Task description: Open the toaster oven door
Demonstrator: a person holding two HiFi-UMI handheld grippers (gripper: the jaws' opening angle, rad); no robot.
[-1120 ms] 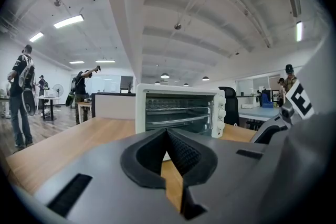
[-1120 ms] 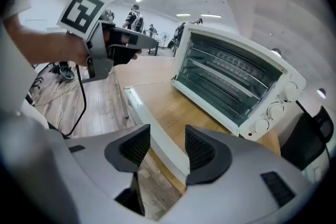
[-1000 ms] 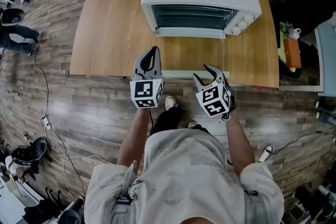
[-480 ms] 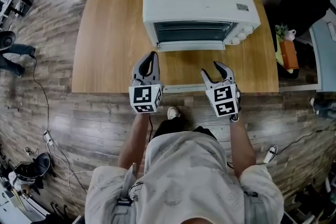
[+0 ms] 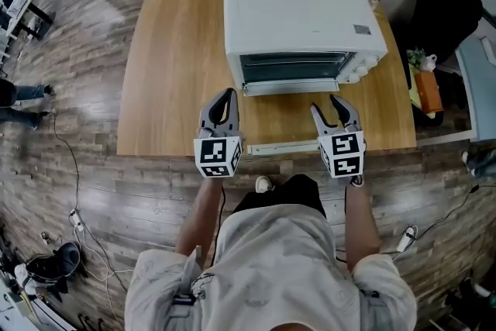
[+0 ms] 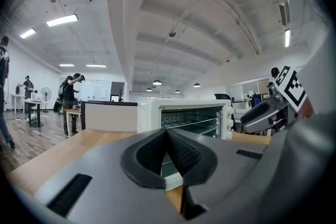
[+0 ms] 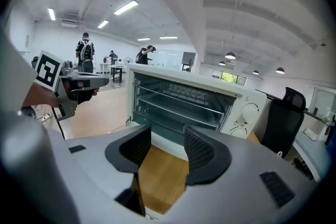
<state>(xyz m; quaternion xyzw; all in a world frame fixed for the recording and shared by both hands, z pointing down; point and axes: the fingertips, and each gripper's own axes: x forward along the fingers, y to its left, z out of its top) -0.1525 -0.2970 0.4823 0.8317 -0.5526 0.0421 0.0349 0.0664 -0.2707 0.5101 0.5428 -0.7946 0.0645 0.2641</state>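
Left gripper (image 5: pixel 225 94) is held out level over the front of the table (image 5: pixel 170 66), jaws pressed together, empty. Toaster oven (image 5: pixel 302 15) sits at the table's back, door (image 5: pixel 291 67) shut, facing the person. Right gripper (image 5: pixel 325 106) tilts downward near the door, apart from it, jaws wide with nothing between.

Bare brown wooden table (image 5: pixel 170 89) lies open before the left claw (image 5: pixel 225 95) and right claw (image 5: pixel 325 105); the white boxy toaster oven (image 5: pixel 302 12) blocks farther ahead.

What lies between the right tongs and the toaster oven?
Only bare wooden tabletop; the head view shows nothing else between the right tongs and the toaster oven.
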